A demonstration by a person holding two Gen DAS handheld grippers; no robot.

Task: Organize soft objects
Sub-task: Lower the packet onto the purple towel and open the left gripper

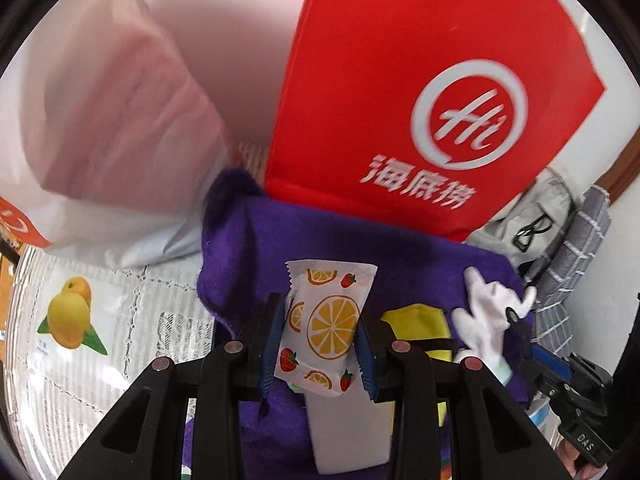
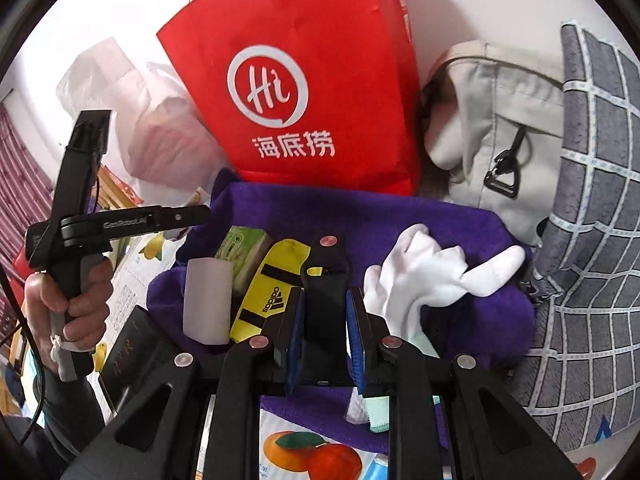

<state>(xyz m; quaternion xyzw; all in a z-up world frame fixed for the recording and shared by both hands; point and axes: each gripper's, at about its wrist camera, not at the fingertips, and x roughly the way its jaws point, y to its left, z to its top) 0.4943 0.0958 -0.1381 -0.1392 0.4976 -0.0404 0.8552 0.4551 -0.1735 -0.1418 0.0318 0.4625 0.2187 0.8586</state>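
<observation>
My left gripper (image 1: 322,344) is shut on a white packet printed with orange slices and strawberries (image 1: 326,326), held above a purple towel (image 1: 320,236). On the towel lie a white glove (image 1: 486,320), a yellow Adidas pouch (image 1: 416,320) and a white block (image 1: 348,432). In the right wrist view my right gripper (image 2: 324,340) is shut on a black strap piece (image 2: 325,292) over the same towel (image 2: 360,216). The yellow pouch (image 2: 264,292), white block (image 2: 207,300), a green packet (image 2: 244,252) and the glove (image 2: 424,276) lie around it.
A red bag with a "Hi" logo (image 2: 304,80) stands behind the towel. A white plastic bag (image 2: 160,128) is at its left, a grey backpack (image 2: 500,132) and grey checked cloth (image 2: 592,220) at the right. A fruit-print lace tablecloth (image 1: 80,320) covers the table.
</observation>
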